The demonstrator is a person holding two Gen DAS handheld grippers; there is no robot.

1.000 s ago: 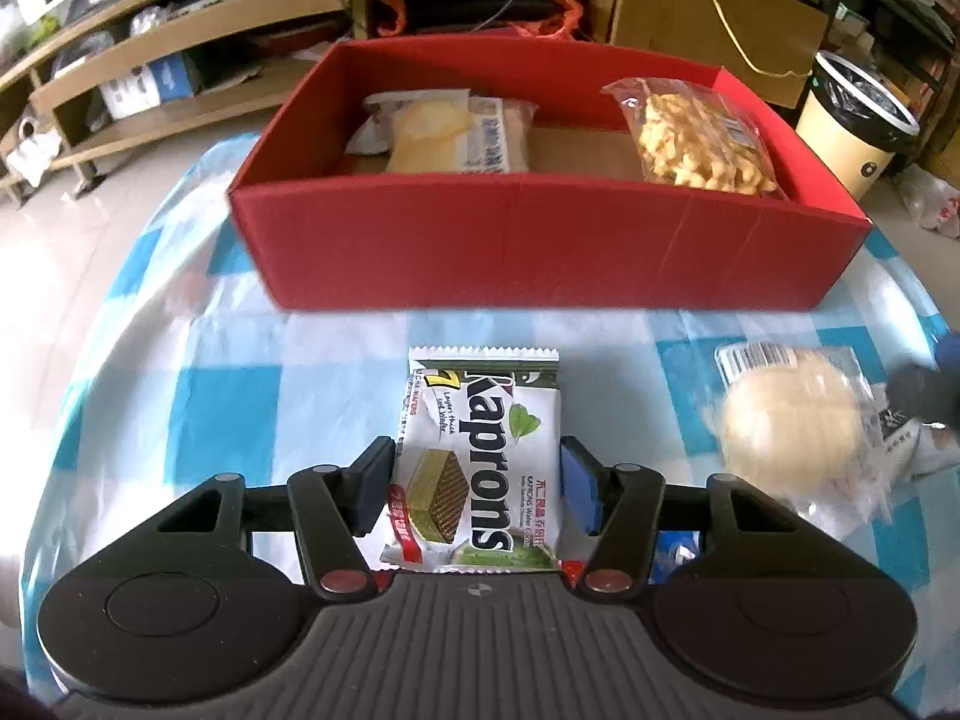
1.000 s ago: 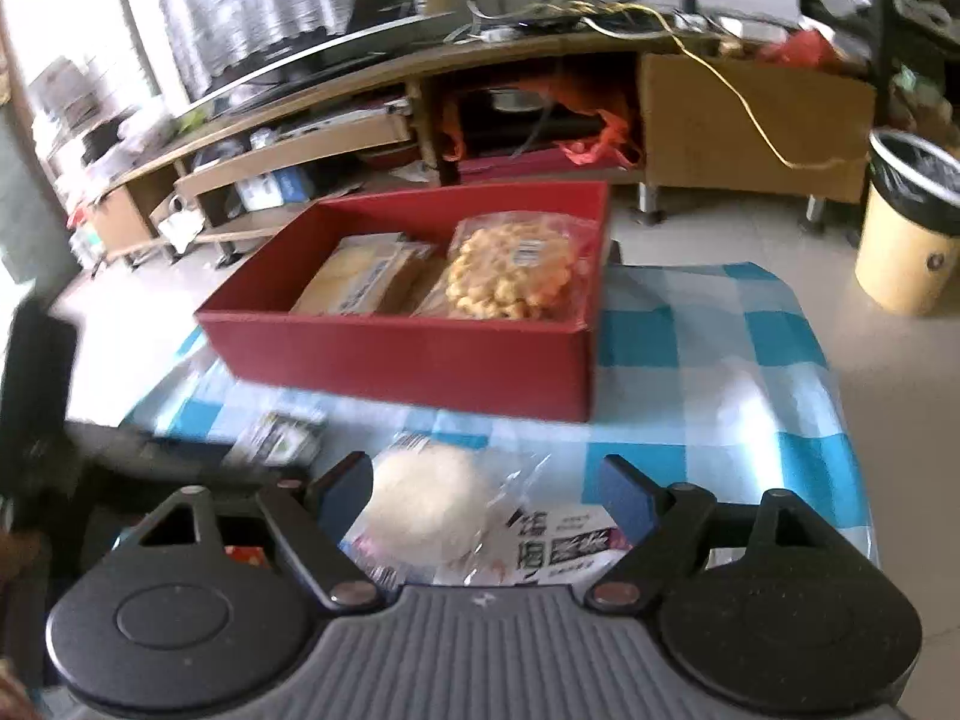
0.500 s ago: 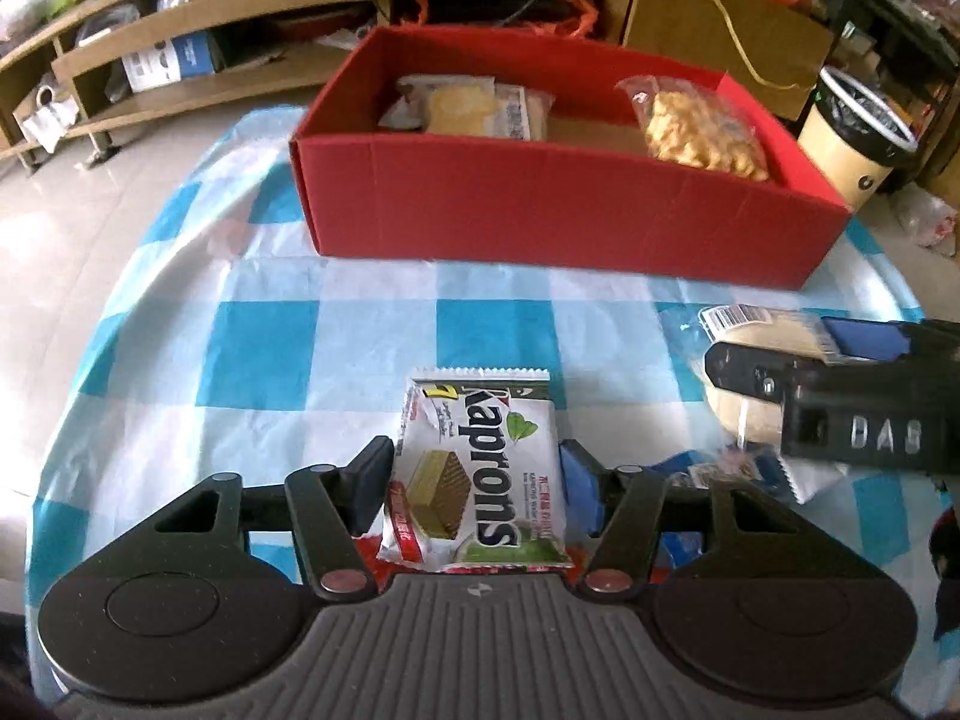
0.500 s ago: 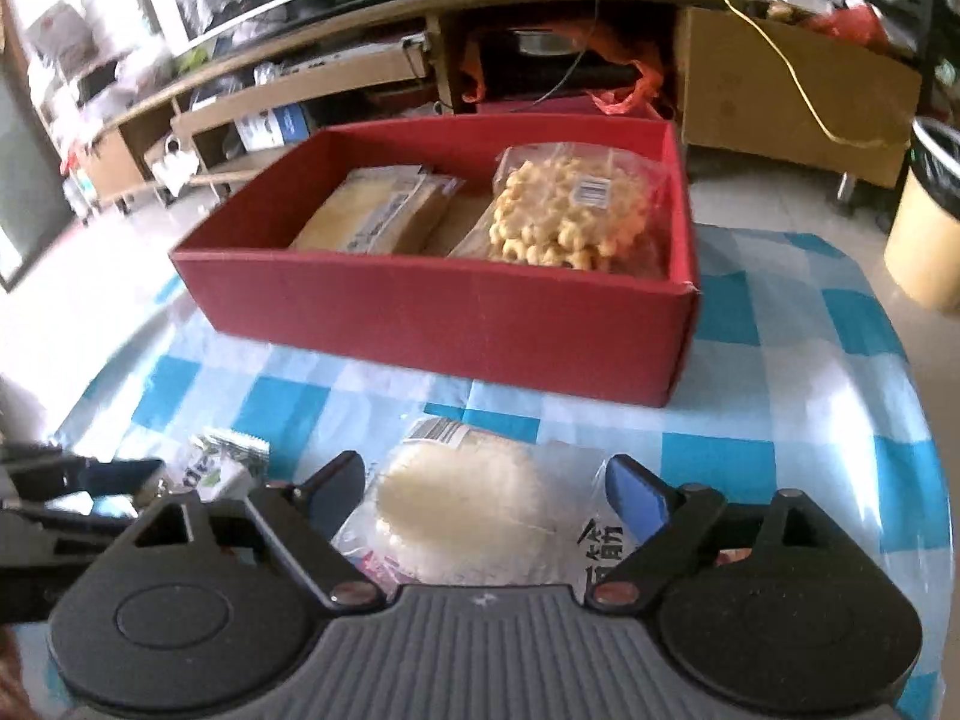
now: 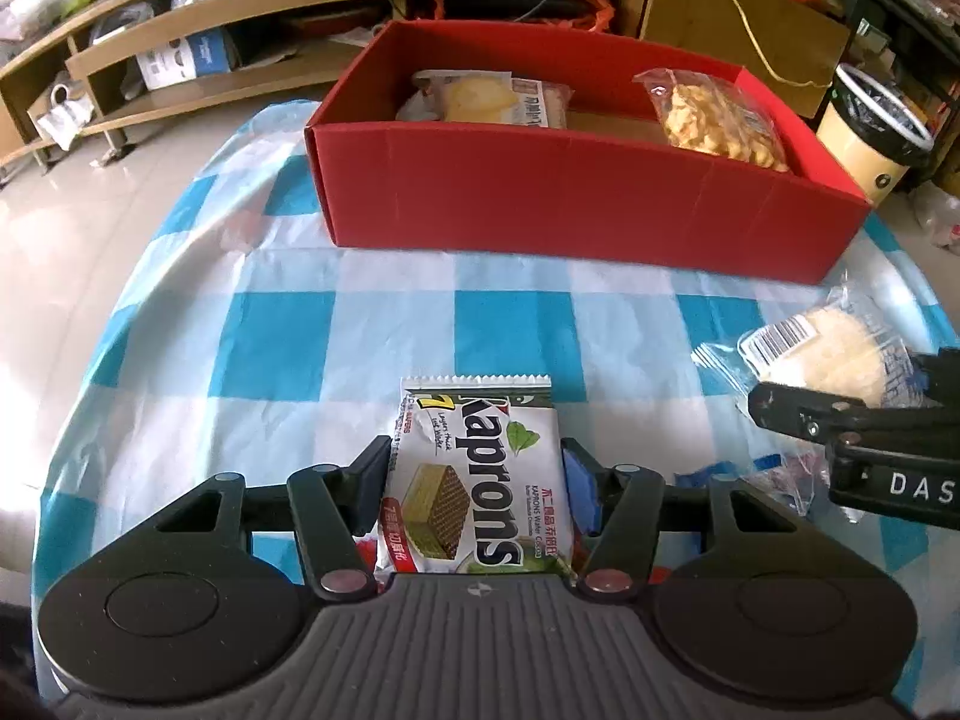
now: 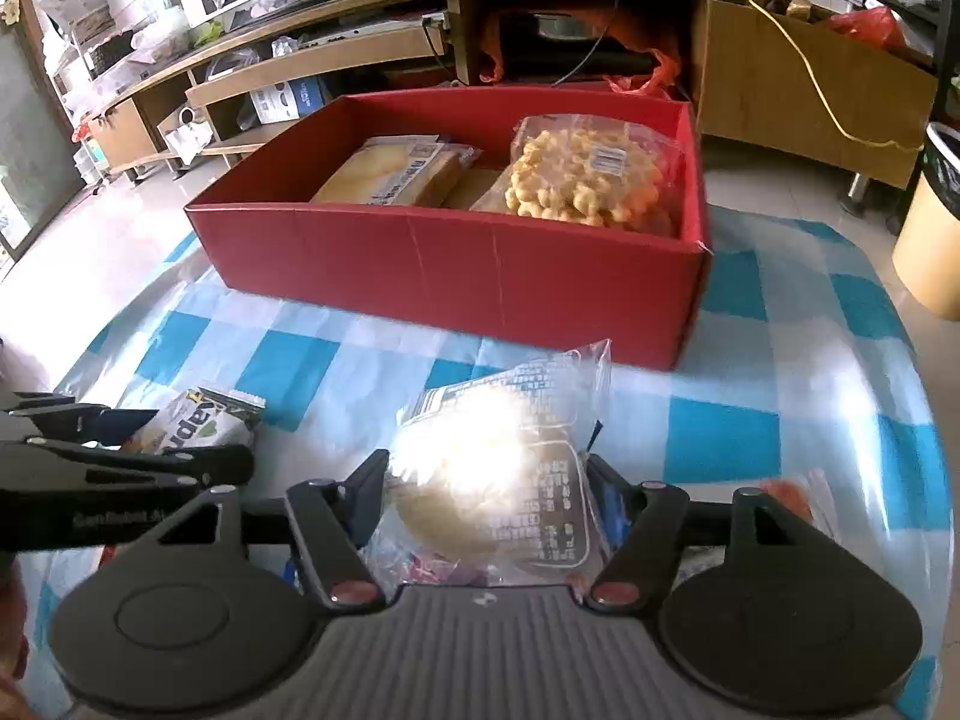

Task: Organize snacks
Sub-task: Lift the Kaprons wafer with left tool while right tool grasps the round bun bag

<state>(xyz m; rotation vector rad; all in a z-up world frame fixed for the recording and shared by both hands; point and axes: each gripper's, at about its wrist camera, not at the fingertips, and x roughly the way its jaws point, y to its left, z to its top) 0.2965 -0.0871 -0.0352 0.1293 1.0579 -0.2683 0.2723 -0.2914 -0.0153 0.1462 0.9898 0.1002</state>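
Two packets gripped, red box [image 5: 576, 204] ahead

glare-washed bun packet [image 6: 480, 474], label unreadable; bin [image 6: 930, 222] cut off

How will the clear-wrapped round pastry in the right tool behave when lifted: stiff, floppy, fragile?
The clear-wrapped round pastry looks soft and probably light. Its loose, crinkled film overhangs the right tool, so the edges will likely flop. A hard squeeze could crush it.
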